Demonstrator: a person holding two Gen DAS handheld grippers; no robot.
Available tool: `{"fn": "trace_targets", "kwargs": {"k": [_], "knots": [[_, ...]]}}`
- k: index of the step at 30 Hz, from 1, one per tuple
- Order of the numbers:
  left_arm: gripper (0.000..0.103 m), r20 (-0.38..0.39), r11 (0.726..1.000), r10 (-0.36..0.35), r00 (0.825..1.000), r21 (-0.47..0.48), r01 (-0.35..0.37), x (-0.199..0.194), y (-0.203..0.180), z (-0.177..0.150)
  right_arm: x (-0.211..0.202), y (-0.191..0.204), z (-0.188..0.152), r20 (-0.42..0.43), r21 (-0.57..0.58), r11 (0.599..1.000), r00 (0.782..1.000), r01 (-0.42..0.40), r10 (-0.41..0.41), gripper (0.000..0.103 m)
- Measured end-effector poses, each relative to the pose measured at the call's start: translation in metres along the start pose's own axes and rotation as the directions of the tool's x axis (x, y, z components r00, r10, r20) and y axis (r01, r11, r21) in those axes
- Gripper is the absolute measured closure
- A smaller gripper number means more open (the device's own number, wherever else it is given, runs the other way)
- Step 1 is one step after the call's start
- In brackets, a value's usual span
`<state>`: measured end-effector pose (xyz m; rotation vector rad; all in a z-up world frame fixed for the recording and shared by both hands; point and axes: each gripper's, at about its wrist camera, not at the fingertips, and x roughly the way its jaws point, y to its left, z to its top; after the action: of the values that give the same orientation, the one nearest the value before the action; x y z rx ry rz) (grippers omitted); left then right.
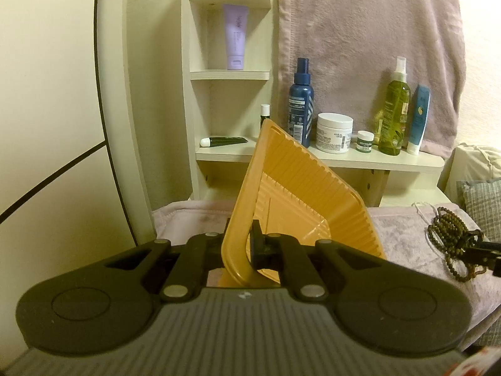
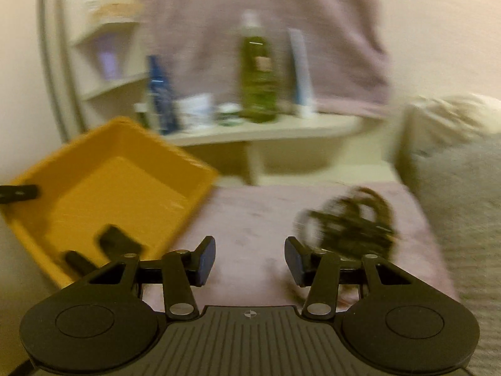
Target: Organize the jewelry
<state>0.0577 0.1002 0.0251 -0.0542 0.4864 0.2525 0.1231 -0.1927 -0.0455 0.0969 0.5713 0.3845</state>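
Orange plastic fills the left wrist view: the left tongs [image 1: 242, 250] are clamped on the rim of a ribbed orange tray [image 1: 300, 194], held tilted on edge above the pink towel [image 1: 407, 235]. To the tray's right, a brown bead necklace [image 1: 451, 235] lies heaped on the towel.

In the blurred right wrist view, the right tongs [image 2: 250, 261] stand half open with nothing between them. The tray [image 2: 119, 188] sits to their left, and the necklace [image 2: 350, 222] lies well right of the tray, just past the right finger.
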Motion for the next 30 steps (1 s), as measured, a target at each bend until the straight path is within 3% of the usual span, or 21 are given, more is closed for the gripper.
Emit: {"fn": "trace_targets", "kwargs": {"k": [5,9,21,28,30], "knots": [[0.096,0.001,1.000,-0.014,1.000,0.012,0.014,0.002,0.003,-0.001,-0.013,-0.036,-0.018,-0.029,0.051,0.988,0.989,0.144,-0.142,0.054],[0.097,0.001,0.999,-0.040,0.999,0.029,0.040,0.005,0.009,-0.002,-0.019,-0.050,-0.025,-0.041,0.061,0.979,0.981,0.194,-0.192,0.054],[0.097,-0.005,0.995,-0.057,0.998,0.076,0.057,0.008,0.008,0.001,0.010,-0.044,-0.026,-0.087,-0.027,0.987,0.983,0.161,-0.163,0.054],[0.097,-0.006,0.995,-0.056,0.998,0.076,0.056,0.007,0.008,0.000,0.022,-0.041,-0.028,-0.115,-0.015,0.987,0.981,0.157,-0.158,0.080],[0.097,-0.007,0.995,-0.056,0.998,0.078,0.057,0.007,0.007,0.001,0.023,-0.040,-0.029,-0.120,-0.014,0.987,0.980,0.157,-0.158,0.084]]}}
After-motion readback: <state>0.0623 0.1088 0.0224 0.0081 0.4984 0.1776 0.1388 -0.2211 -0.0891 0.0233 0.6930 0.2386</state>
